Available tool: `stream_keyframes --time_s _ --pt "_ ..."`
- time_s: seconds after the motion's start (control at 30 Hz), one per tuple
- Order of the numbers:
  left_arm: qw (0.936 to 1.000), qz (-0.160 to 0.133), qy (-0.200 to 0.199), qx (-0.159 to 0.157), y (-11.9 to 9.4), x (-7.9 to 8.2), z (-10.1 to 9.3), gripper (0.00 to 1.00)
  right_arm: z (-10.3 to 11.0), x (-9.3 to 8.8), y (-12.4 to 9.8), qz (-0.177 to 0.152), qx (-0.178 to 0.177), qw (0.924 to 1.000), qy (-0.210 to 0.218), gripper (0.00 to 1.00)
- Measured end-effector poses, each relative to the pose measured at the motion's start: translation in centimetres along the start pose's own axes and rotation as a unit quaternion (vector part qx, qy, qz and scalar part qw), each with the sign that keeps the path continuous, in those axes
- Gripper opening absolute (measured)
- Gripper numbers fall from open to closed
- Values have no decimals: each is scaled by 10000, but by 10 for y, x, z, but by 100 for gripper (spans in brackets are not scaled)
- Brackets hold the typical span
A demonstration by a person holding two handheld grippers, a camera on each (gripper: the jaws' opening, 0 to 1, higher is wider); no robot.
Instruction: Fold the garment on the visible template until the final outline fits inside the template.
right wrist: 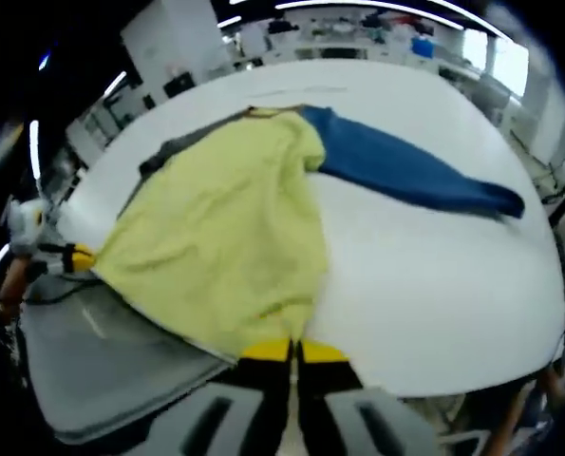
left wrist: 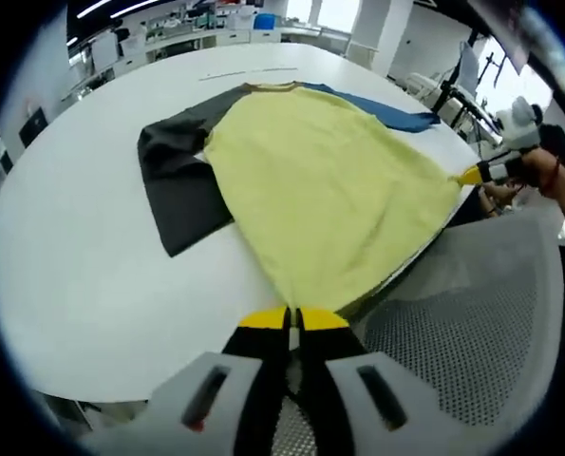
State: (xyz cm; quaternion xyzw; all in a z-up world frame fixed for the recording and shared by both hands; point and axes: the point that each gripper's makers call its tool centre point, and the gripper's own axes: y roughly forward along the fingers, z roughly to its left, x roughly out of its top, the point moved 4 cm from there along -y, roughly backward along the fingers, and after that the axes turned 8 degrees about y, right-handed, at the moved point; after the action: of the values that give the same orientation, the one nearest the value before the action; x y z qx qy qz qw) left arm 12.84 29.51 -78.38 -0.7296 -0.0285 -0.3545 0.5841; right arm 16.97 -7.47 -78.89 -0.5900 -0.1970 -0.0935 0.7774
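A garment with a yellow body (left wrist: 325,190) (right wrist: 230,228), a dark grey sleeve (left wrist: 178,180) and a blue sleeve (right wrist: 405,171) (left wrist: 386,112) lies spread on the white table (left wrist: 83,275) (right wrist: 434,275). My left gripper (left wrist: 293,318) is shut on the yellow hem at the table's near edge. My right gripper (right wrist: 294,350) is shut on the hem's other corner. Each gripper also appears in the other's view: the right gripper (left wrist: 472,175) at the hem's right corner, the left gripper (right wrist: 78,256) at its left corner. The hem hangs slightly over the table edge between them.
A grey mesh chair back (left wrist: 453,313) (right wrist: 102,351) stands right under the table edge between the grippers. A thin marked line (left wrist: 249,71) runs across the table beyond the collar. Desks and equipment stand far behind.
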Motion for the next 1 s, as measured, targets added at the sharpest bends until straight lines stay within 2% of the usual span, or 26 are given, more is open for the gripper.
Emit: stream_keyframes --time_s 0.13,0.43,0.6,0.87,1.0 --pt "9999 125 -93 -62 3 -6 -2 0 -1 -6 0 25 -5 9999 130 0" --pt "9983 552 -152 -76 6 -22 -3 0 -5 -15 9 25 -75 9999 124 0" --pt "9978 647 -117 -75 10 -29 -3 0 -5 -17 11 51 -85 9999 77 0" --pt "9976 689 18 -15 9 -30 -3 1 -6 -15 13 60 18 10000 -52 0" --pt "9983 553 180 -52 5 -26 -6 10 2 -10 10 -88 272 9996 -26 14"
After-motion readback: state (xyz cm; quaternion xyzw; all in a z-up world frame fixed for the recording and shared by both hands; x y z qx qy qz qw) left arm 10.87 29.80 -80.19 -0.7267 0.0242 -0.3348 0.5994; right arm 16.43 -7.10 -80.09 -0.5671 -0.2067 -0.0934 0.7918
